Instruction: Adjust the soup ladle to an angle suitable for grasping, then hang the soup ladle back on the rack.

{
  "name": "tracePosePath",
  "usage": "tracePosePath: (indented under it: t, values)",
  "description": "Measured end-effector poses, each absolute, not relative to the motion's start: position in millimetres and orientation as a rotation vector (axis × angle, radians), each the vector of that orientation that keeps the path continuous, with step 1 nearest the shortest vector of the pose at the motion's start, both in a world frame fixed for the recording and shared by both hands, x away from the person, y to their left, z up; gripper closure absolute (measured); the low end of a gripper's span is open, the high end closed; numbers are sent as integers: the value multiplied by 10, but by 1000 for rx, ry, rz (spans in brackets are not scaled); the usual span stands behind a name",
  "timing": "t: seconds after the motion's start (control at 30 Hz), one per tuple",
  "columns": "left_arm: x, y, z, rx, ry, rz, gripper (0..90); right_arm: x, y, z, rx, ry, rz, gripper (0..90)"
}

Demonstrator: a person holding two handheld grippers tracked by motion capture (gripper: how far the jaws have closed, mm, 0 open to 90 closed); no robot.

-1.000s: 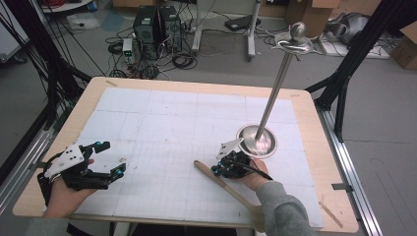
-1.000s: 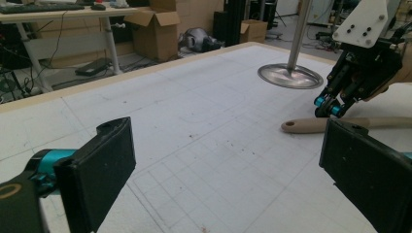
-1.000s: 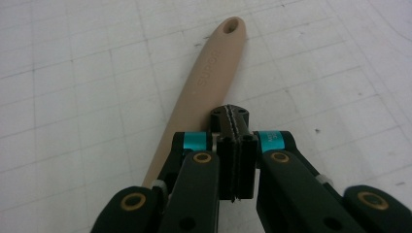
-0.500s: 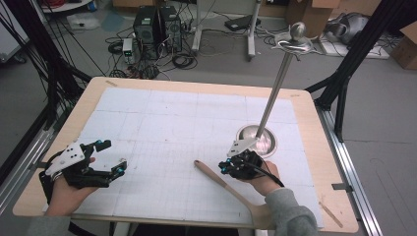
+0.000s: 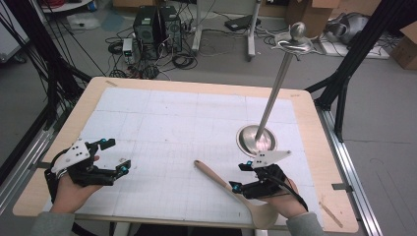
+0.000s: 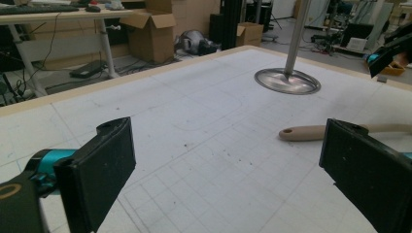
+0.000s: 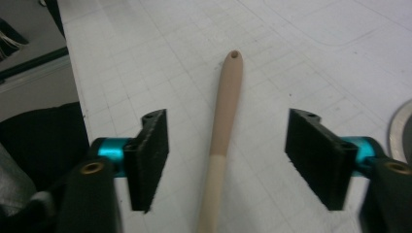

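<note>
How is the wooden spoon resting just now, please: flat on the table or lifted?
Flat. The wooden spoon lies on the table, between the right gripper's open fingers, untouched.

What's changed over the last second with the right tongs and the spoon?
The right tongs drew back from the metal stand toward the table's near edge; their jaws have just been opening and now straddle the wooden spoon, apart from it. Left tongs, stand and spoon stayed put.

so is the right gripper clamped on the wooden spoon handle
No, the right gripper is open, its pads apart on either side of the wooden spoon handle.
</note>
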State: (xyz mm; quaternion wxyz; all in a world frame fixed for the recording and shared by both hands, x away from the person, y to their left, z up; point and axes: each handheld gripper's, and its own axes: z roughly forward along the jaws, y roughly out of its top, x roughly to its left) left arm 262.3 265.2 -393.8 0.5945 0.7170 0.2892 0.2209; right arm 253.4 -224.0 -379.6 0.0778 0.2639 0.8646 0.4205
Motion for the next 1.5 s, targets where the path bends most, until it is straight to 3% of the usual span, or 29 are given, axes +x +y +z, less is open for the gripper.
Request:
tracePosePath:
  t: [0.27, 0.87, 1.5]
  values:
    - [2679, 2617, -3940, 1656, 668, 508, 64, 2356, -2297, -3866, 880, 2565, 1179, 11]
    - [2734, 2595, -3945, 1641, 662, 505, 64, 2227, -2319, -3898, 891, 2579, 935, 0]
    - [2684, 2615, -3948, 1648, 656, 513, 64, 2323, -2263, -3927, 932, 2657, 834, 0]
